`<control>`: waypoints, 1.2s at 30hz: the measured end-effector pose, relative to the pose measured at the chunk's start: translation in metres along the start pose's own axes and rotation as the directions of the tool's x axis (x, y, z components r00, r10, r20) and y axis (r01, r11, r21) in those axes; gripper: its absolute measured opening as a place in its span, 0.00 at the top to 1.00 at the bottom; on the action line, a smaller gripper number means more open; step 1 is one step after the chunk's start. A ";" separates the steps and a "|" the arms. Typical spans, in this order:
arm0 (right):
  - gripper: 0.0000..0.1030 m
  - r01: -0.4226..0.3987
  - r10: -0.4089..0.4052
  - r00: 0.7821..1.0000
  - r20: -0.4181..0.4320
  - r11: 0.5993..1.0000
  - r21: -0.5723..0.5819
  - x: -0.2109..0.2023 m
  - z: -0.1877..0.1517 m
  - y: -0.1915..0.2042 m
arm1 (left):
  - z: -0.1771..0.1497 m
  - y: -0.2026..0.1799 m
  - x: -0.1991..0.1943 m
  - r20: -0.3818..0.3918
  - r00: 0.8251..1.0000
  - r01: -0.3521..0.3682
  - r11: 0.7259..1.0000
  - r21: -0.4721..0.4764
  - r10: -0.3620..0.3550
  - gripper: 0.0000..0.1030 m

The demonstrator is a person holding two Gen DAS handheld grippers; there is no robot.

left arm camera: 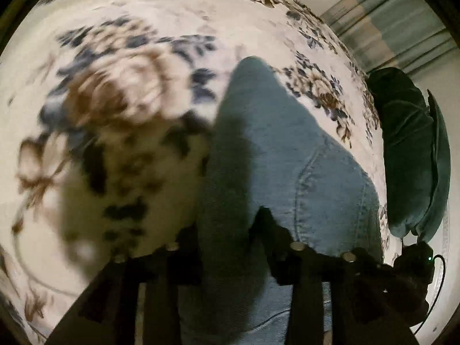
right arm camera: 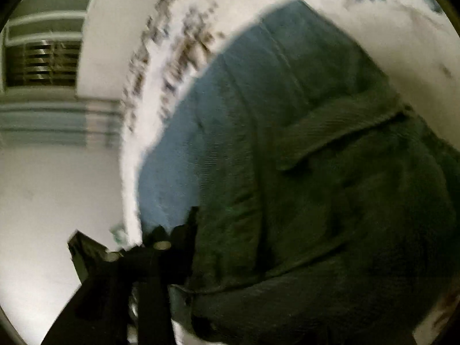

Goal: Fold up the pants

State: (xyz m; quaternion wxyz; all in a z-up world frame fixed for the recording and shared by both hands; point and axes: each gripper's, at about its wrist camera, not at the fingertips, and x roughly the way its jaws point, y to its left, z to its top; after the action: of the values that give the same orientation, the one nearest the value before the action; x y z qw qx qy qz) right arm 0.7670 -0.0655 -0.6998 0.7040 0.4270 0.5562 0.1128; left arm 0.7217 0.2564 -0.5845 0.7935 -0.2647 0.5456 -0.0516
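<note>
Blurred floral bedsheet (left arm camera: 149,66) at left, cream with blue-brown blooms. Left gripper (left arm camera: 227,247) clamped on soft blue denim pants (left arm camera: 276,149), stitched seam curving right. Right gripper (right arm camera: 184,230) pinching the same pants (right arm camera: 287,143), folds shadowed.

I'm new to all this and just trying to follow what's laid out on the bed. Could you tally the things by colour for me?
Blue: 1, the jeans, held in both the left gripper and the right gripper.
Dark green: 1, the cushion at the bed's edge.
White with blue and brown flowers: 1, the bedsheet.
Total: 3 things.
</note>
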 end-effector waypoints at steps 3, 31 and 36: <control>0.40 0.025 -0.025 1.000 -0.002 1.000 0.010 -0.016 -0.010 -0.016 | -0.011 0.006 -0.013 0.008 1.000 -0.013 1.000 0.004 0.012 0.57; 0.00 0.710 -0.524 0.687 0.502 0.631 -0.313 -0.213 -0.110 0.152 | -0.088 -0.163 -0.195 0.298 0.891 -0.422 0.866 0.267 0.343 0.08; 0.00 0.694 -0.483 0.696 0.532 0.644 -0.323 -0.276 -0.146 0.173 | -0.125 -0.195 -0.257 0.352 0.879 -0.425 0.865 0.267 0.322 0.08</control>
State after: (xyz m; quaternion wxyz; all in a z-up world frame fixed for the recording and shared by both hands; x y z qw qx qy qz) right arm 0.5951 -0.0659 -0.3871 0.8833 0.0323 0.4612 -0.0773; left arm 0.5474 0.1392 -0.3091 0.8939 -0.0181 0.4447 0.0526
